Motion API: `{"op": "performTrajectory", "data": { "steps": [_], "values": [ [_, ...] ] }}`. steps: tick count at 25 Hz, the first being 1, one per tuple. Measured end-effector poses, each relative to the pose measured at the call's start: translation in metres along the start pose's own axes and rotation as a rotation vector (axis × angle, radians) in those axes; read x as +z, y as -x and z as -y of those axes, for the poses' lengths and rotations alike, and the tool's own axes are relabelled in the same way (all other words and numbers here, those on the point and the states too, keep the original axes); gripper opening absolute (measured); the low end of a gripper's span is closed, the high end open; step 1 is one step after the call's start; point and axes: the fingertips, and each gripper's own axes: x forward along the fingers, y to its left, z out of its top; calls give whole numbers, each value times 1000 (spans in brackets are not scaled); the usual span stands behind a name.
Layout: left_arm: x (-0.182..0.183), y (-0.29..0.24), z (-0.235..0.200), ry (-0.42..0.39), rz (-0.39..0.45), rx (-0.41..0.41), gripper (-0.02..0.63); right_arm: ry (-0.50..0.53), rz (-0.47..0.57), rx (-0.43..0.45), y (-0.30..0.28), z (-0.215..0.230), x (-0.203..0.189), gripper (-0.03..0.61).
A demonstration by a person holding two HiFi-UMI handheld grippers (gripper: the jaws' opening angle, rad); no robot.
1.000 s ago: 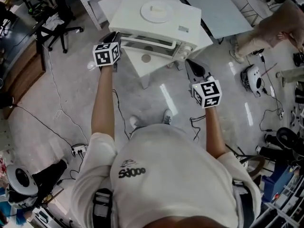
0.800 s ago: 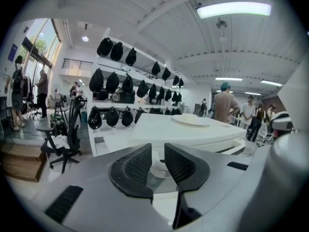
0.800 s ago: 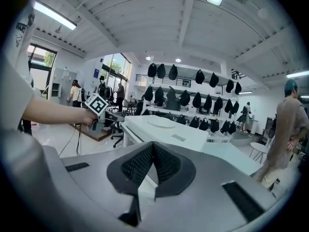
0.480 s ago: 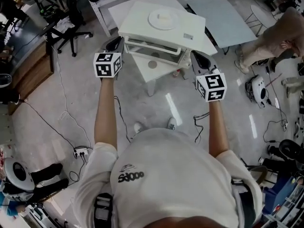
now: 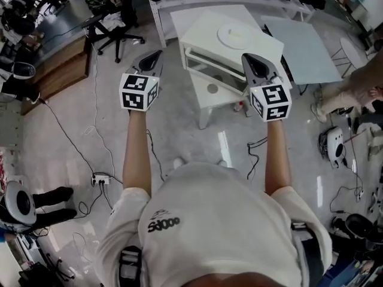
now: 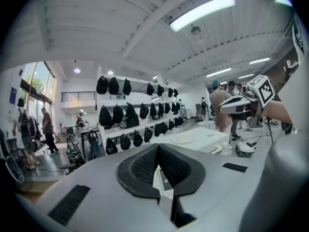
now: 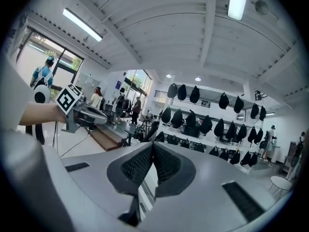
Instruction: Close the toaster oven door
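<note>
- Left gripper point(image 5: 149, 58): held in the air left of the toaster oven, clear of it. Its jaws have just been closing and now meet, with nothing between them.
- Toaster oven point(image 5: 206, 40): white, on a white table point(image 5: 185, 20), glass front toward the person, a round plate point(image 5: 239, 34) on top.
- Right gripper point(image 5: 252, 63): by the oven's right front corner, jaws pressed together and empty; contact cannot be told.

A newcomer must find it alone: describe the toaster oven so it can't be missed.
Find the white square table beside the grey one. The toaster oven is the white box on it. Only it has a glass front and a round white disc on top.
</note>
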Motion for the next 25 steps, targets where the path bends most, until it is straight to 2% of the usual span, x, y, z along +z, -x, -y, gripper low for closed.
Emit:
{"op": "performTrajectory", "data": {
  "steps": [7, 15, 25],
  "values": [
    [25, 54, -8, -41, 62, 116, 18, 41, 62, 133, -23, -34, 32, 8],
    [32, 92, -3, -55, 82, 171, 18, 70, 120, 240, -43, -74, 59, 8],
    [31, 119, -17, -55, 86, 237, 18, 94, 125, 285, -45, -99, 66, 8]
  ]
}}
